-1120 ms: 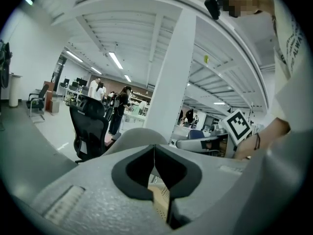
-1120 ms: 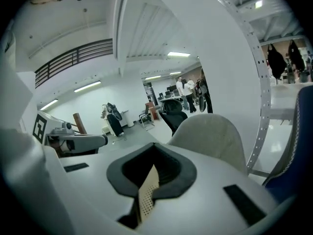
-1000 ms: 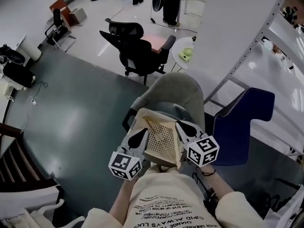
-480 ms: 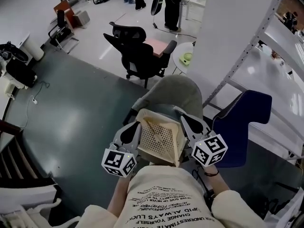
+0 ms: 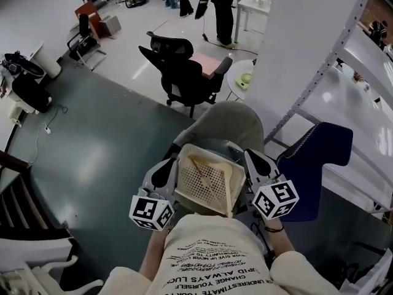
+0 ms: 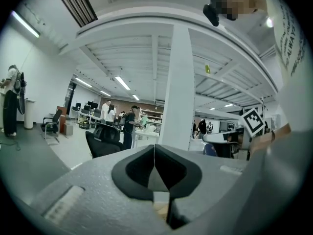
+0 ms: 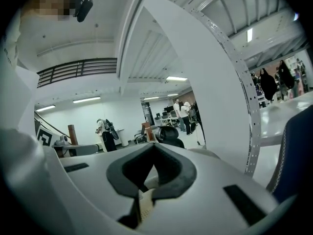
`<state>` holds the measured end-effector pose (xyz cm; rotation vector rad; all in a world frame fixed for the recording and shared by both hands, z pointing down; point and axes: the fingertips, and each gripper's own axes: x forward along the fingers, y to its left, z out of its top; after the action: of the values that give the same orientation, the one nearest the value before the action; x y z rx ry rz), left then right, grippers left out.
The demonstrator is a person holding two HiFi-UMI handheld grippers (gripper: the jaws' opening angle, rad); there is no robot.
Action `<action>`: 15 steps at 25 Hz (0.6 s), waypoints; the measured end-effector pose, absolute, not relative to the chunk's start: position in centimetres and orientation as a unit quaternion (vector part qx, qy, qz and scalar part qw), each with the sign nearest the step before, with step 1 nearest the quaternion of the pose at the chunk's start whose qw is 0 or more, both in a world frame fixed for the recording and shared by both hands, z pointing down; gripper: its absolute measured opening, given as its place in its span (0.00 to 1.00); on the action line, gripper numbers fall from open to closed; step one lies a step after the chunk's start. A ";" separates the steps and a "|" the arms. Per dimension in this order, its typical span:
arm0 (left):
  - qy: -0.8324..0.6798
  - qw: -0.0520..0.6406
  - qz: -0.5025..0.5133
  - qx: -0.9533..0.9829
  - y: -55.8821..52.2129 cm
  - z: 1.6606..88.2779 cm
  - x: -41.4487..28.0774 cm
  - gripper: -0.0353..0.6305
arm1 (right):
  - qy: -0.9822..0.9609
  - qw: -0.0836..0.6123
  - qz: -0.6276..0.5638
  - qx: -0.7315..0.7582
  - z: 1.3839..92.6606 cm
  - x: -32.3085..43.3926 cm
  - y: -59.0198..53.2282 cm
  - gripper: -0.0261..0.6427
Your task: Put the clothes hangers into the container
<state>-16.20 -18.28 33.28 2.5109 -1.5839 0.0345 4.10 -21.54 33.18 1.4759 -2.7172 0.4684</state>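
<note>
A beige perforated container hangs in front of the person's chest, carried between the two grippers. My left gripper is shut on its left rim, and my right gripper is shut on its right rim. In the left gripper view the jaws meet, with a sliver of the beige container under them. The right gripper view shows the jaws closed too, the container's perforated wall just below. I cannot make out a clothes hanger for certain inside the container.
A grey chair stands right beneath the container, and a dark blue chair is at its right. Farther off are a black office chair, a small round white table and a white metal shelf rack along the right. People stand at the far end.
The container has come slightly closer to the head camera and the two marker cubes sit a little further apart. Both grippers keep their hold on its rims.
</note>
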 end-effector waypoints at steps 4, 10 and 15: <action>-0.536 0.083 0.014 0.840 -18.5 33.2 -16.4 0.09 | -0.868 0.006 0.152 0.472 33.5 4.1 -21.6 0.04; -0.543 0.091 0.016 0.835 -18.5 33.5 -16.5 0.09 | -0.866 0.009 0.142 0.479 33.4 4.3 -21.8 0.04; -0.543 0.091 0.021 0.834 -18.5 33.8 -16.2 0.09 | -0.864 0.013 0.135 0.485 33.7 4.6 -21.8 0.04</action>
<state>-16.23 -18.45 33.79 2.4803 -1.6144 0.0611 4.61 -21.79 33.68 1.5125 -2.6913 0.4214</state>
